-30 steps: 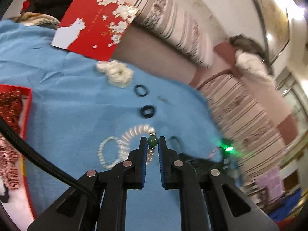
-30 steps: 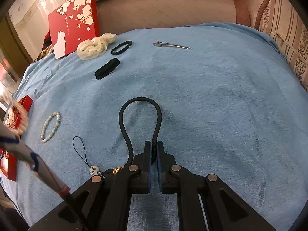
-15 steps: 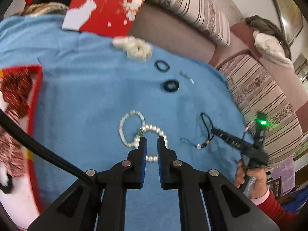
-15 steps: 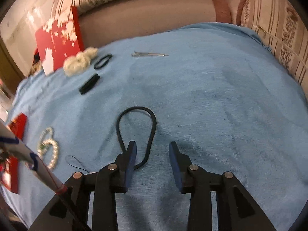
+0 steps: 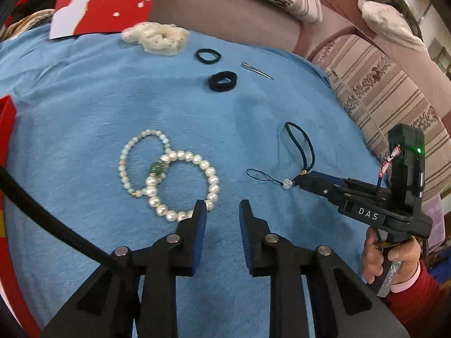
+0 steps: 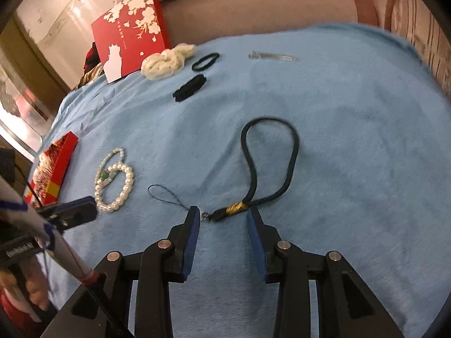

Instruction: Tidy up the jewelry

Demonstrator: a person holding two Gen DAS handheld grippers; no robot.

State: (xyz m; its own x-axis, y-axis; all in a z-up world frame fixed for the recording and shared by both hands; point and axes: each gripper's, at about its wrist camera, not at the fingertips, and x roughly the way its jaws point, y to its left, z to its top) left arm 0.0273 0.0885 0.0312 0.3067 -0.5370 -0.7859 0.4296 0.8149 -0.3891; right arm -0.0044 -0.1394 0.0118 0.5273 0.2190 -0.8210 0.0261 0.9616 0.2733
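A white pearl bracelet with a green bead (image 5: pixel 183 186) lies on the blue cloth (image 5: pixel 84 107), overlapping a thinner pale bead bracelet (image 5: pixel 126 166). My left gripper (image 5: pixel 222 211) is open and empty just in front of the pearl bracelet, which also shows in the right wrist view (image 6: pixel 117 186). A black cord strap with a gold knot and a small bead charm (image 6: pixel 267 166) lies ahead of my right gripper (image 6: pixel 224 217), which is open and empty with the knot between its fingertips. The strap also shows in the left wrist view (image 5: pixel 301 146).
A red flowered box lid (image 6: pixel 132 28) leans at the back by the sofa. A cream scrunchie (image 6: pixel 166 62), two black hair ties (image 6: pixel 205 62) (image 6: pixel 188 90) and a clear hair clip (image 6: pixel 272 56) lie far back. A red box (image 6: pixel 53 166) sits at the left edge.
My left gripper let go of the pearl bracelet beside the thinner one, then opened and drew back. My right gripper opened, released the black cord strap and pulled back.
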